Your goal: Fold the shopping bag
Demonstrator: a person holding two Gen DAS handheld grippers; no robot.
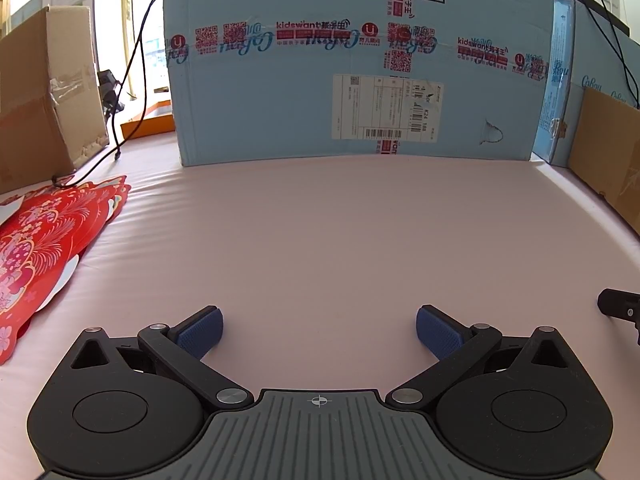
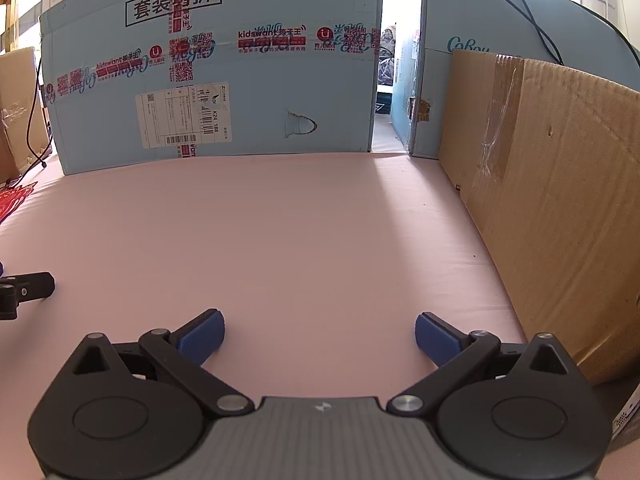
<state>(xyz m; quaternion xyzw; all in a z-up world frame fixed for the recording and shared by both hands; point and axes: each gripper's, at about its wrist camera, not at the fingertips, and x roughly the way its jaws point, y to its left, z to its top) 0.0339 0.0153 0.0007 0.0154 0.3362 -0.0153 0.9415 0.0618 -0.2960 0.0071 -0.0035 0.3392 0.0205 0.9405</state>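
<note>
A red shopping bag (image 1: pixel 44 240) with a floral print lies flat on the pink table cover at the far left of the left wrist view; only its edge (image 2: pixel 16 198) shows in the right wrist view. My left gripper (image 1: pixel 319 330) is open and empty, low over the bare cover, to the right of the bag. My right gripper (image 2: pixel 319 334) is open and empty, further right. Each gripper's fingertip shows at the edge of the other's view: the right one (image 1: pixel 618 306), the left one (image 2: pixel 28 286).
A big light-blue carton (image 1: pixel 360 64) stands across the back of the table. Brown cardboard boxes stand at the left (image 1: pixel 48 92) and along the right (image 2: pixel 552 200). A black cable (image 1: pixel 128 80) hangs down at the back left. The pink cover (image 1: pixel 340 232) spans the middle.
</note>
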